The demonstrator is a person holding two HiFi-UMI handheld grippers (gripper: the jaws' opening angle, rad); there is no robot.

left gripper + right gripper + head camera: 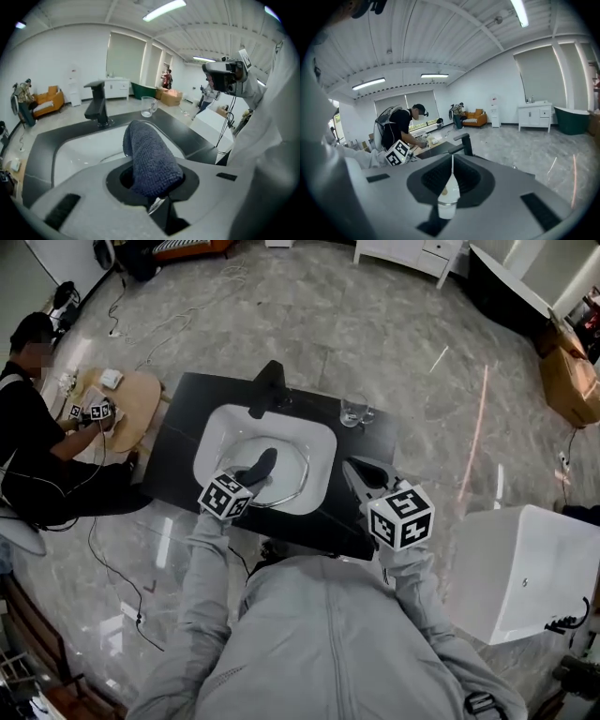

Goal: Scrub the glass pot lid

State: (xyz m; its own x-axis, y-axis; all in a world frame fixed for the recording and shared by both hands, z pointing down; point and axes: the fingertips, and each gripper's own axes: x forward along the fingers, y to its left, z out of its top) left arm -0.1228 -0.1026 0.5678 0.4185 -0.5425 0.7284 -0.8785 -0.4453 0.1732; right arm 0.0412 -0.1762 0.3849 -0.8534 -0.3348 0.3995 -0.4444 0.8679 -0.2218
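Left gripper (246, 479): clamped on a dark cloth (262, 463), over the sink (217, 432).
Right gripper (354, 468): jaws together, empty, right of the sink.
Glass pot lid (289, 457): inside the sink, beneath the cloth.

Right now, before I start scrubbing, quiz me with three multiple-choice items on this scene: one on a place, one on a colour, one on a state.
1. Where does the glass pot lid lie?
A. On the black counter
B. In the white sink
C. On the floor

2. What colour is the cloth in the left gripper?
A. Dark blue
B. Yellow
C. White

3. How do the jaws of the right gripper stand?
A. Shut on a sponge
B. Wide apart
C. Shut, with nothing between them

Answers:
1. B: the head view shows the lid's rim inside the basin.
2. A: the left gripper view shows dark blue knit fabric clamped between the jaws.
3. C: the right gripper view shows the jaws meeting in a thin line, empty.
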